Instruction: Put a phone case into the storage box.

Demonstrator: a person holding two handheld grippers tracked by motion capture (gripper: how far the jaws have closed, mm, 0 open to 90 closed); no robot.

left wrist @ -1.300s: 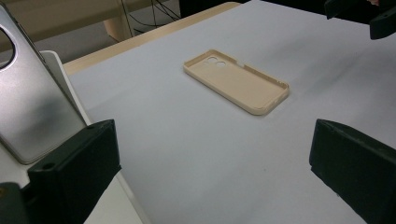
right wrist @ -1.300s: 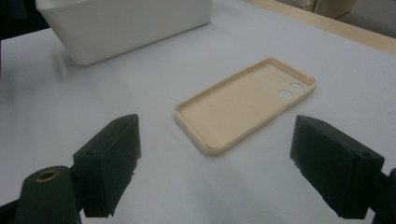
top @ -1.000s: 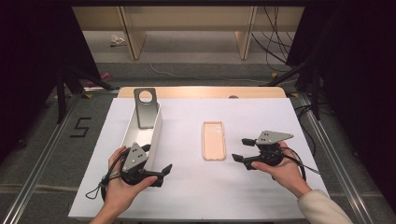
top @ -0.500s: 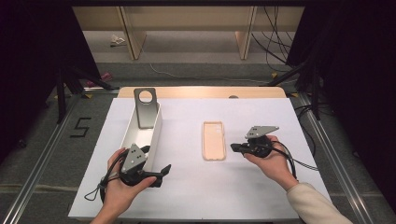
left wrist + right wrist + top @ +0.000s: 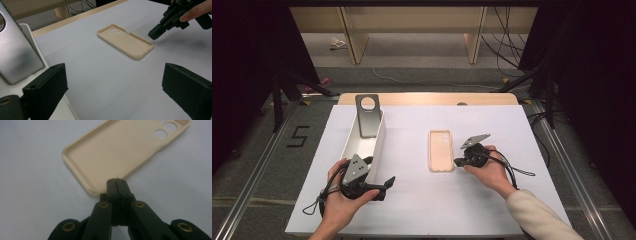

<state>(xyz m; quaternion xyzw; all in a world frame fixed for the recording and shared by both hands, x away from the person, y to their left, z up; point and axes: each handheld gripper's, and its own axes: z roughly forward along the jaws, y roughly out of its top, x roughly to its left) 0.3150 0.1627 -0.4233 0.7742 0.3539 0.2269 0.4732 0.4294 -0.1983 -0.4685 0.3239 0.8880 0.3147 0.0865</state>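
Observation:
A beige phone case lies hollow side up on the white table top. My right gripper is shut with nothing between its jaws. Its tips sit low at the case's near right edge, and I cannot tell whether they touch it. A silver phone leans upright at the far end of a long white box. My left gripper stands open and empty at the box's near end, pointing towards the case.
A wooden strip borders the table's far edge. Metal rails run along both sides on the floor, with dark stands and cables beyond. Bare white surface lies between the box and the case.
My right gripper has moved left and down to the case's near right edge, and its jaws have closed. The left hand and gripper have stayed in place.

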